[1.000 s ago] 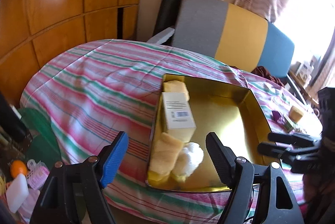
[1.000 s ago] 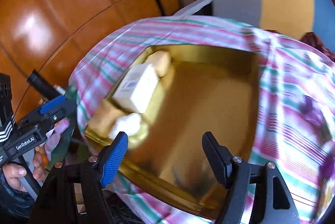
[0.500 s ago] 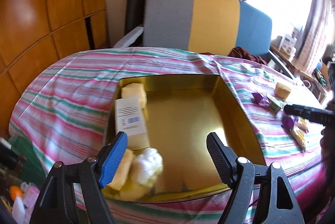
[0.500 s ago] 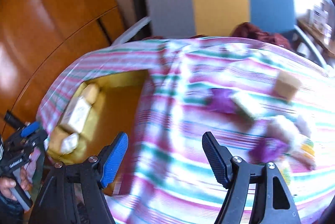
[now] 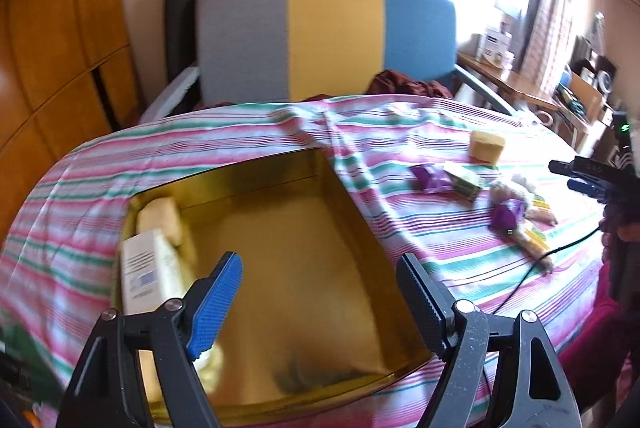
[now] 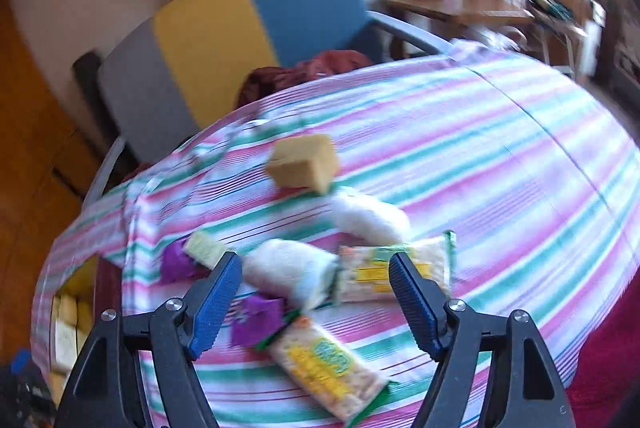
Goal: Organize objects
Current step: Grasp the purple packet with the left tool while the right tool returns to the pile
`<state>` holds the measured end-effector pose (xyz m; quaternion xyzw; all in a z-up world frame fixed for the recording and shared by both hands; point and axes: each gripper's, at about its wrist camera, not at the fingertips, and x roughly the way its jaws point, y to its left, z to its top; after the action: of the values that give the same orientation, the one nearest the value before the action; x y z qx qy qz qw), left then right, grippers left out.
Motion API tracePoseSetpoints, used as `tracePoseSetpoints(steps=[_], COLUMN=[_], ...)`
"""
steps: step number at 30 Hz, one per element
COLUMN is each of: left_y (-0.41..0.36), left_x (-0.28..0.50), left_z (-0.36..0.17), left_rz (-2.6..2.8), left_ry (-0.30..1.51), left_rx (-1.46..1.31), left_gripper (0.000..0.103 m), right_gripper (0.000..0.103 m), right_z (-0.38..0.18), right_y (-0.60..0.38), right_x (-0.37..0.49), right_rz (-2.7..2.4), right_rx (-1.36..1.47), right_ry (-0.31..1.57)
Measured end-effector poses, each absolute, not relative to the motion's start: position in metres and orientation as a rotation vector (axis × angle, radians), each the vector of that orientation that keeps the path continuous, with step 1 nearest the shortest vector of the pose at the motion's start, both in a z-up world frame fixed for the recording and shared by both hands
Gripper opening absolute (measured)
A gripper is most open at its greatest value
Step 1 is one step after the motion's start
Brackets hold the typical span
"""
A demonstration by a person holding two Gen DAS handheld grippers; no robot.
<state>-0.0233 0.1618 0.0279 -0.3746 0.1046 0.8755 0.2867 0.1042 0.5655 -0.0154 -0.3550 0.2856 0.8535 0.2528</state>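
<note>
Gold tray [image 5: 348, 206] on the striped counter [image 5: 248, 136], partly filled: pale block [image 5: 160, 220] at the far left corner, white box [image 5: 142, 272] just in front of it against the left wall, something yellowish at the near left corner behind the blue pad, too hidden to name; rest of the tray floor bare. Still loose on the cloth to the right of the tray, well apart from it: tan sponge [image 6: 302, 164] farthest back, two white fluffy rolls [image 6: 370, 216] and [image 6: 288, 268] nearer, a small green-white packet [image 6: 204, 248] beside a purple wrapper [image 6: 176, 264], a second purple wrapper [image 6: 258, 320], and two flat snack packs [image 6: 400, 268] and [image 6: 324, 360], all bunched close, some touching or overlapping. Judged roughly a third done: a few items boxed, about eight left to carry over. Right hand-held gripper [image 6: 316, 296] poised above the loose cluster, jaws wide apart and empty, nearer white roll and one snack pack lying in the gap as seen from its camera; likely the next pick, though blur leaves the exact target unclear. Left hand-held gripper [image 5: 320, 300] held over the tray, jaws likewise spread, nothing between them. Thin black cable [image 5: 532, 268] trailing across the cloth near the right edge, a possible snag. Tricolour chair [image 5: 328, 36] beyond the counter.
</note>
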Motion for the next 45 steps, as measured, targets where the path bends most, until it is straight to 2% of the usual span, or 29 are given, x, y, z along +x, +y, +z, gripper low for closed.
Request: tracePoseSetpoints(steps=[3,9,13,21,31,37,38,39,41,45], left_y=[0.188,0.250,0.288,0.341,0.383,0.401,0.403,0.404,0.404,0.401], left_x=[-0.026,-0.037,-0.058,-0.105,-0.137,-0.150,-0.151,-0.151,-0.151,-0.145], left_z=[0.029,0.022,0.009,-0.029,-0.051,-0.068,-0.069,-0.069,-0.066,-0.065], left_rz=[2.288,2.179,2.115,2.084,2.109,2.103,2.103,2.105,2.104,2.097], left_ry=[0.282,0.272,0.222,0.128,0.109,0.107,0.101,0.102,0.112,0.142], left_rx=[-1.019,-1.081,-1.179,-1.362,-1.405,-1.442,-1.432,-1.423,-1.409,-1.386], left_gripper=[0.080,0.080,0.078,0.058,0.058,0.054,0.052,0.042,0.035,0.033], right_gripper=[0.077,0.077,0.077,0.077,0.077,0.077,0.077,0.077,0.077,0.077], right_z=[-0.025,-0.028,-0.028,-0.036,-0.040,-0.039,-0.039,-0.040,-0.039,-0.038], right_y=[0.585,0.593,0.591,0.591,0.589,0.590,0.590,0.589,0.588,0.583], right_x=[0.116,0.123,0.121,0.119,0.114,0.115,0.114,0.114,0.112,0.108], right_rz=[2.267,2.260,2.277,2.283,2.303,2.307,2.308,2.311,2.321,2.342], right_rx=[-0.918,-0.891,-0.894,-0.931,-0.964,-0.961,-0.963,-0.967,-0.974,-0.994], right_ry=[0.923,1.013,1.029,1.109,1.150,1.161,1.161,1.160,1.150,1.119])
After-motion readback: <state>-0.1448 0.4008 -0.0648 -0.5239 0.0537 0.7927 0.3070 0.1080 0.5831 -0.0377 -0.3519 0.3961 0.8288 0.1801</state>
